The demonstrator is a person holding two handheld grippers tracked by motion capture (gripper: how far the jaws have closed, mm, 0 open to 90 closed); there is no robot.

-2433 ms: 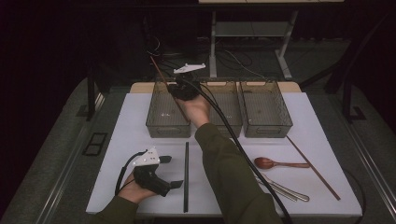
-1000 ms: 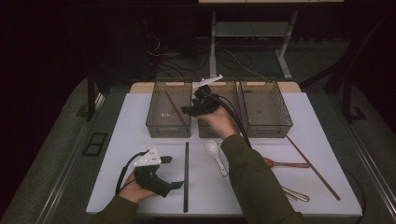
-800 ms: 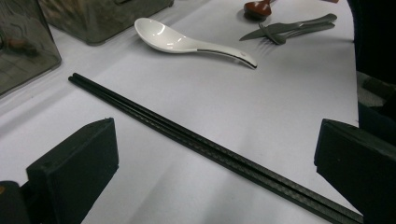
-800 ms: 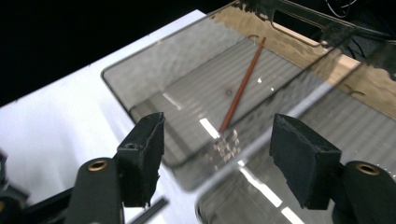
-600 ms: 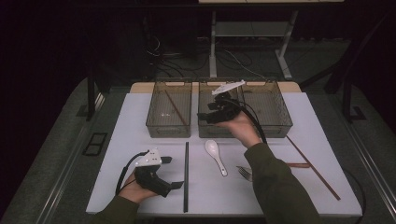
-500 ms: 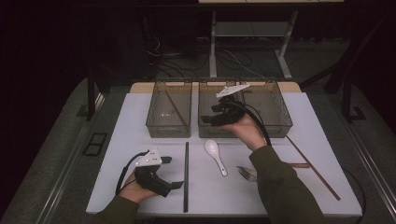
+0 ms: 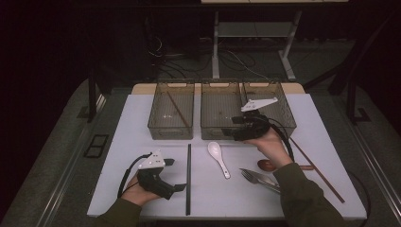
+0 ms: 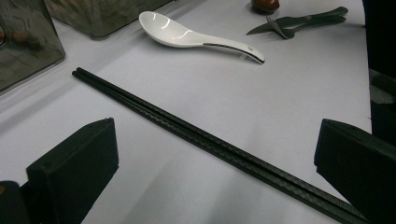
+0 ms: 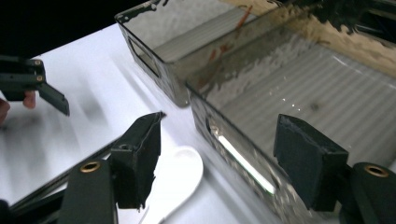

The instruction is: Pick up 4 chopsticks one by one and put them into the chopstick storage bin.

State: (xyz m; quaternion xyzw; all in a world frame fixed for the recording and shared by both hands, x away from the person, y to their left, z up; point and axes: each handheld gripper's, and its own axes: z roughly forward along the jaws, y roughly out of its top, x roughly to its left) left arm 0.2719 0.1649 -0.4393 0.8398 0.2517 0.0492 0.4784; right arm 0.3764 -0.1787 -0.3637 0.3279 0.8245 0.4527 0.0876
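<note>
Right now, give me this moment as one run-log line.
right tongs: open, empty, at middle bin front | left tongs: open, beside black chopsticks | white spoon: on mat

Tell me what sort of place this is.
Likely a lab bench for sorting cutlery: a white table with three clear bins, a white spoon, and cabled stands behind.

On the white mat [image 7: 137, 142], a smoky clear bin [image 7: 170, 135] stands at 11 o'clock with one brown chopstick [image 7: 178, 108] lying slantwise inside. A second such bin [image 7: 285, 116] stands at 1 o'clock. At 4 o'clock lie a metal fork [image 7: 257, 177], a reddish wooden spoon [image 7: 265, 164] and a pair of brown chopsticks [image 7: 318, 171], close together.
</note>
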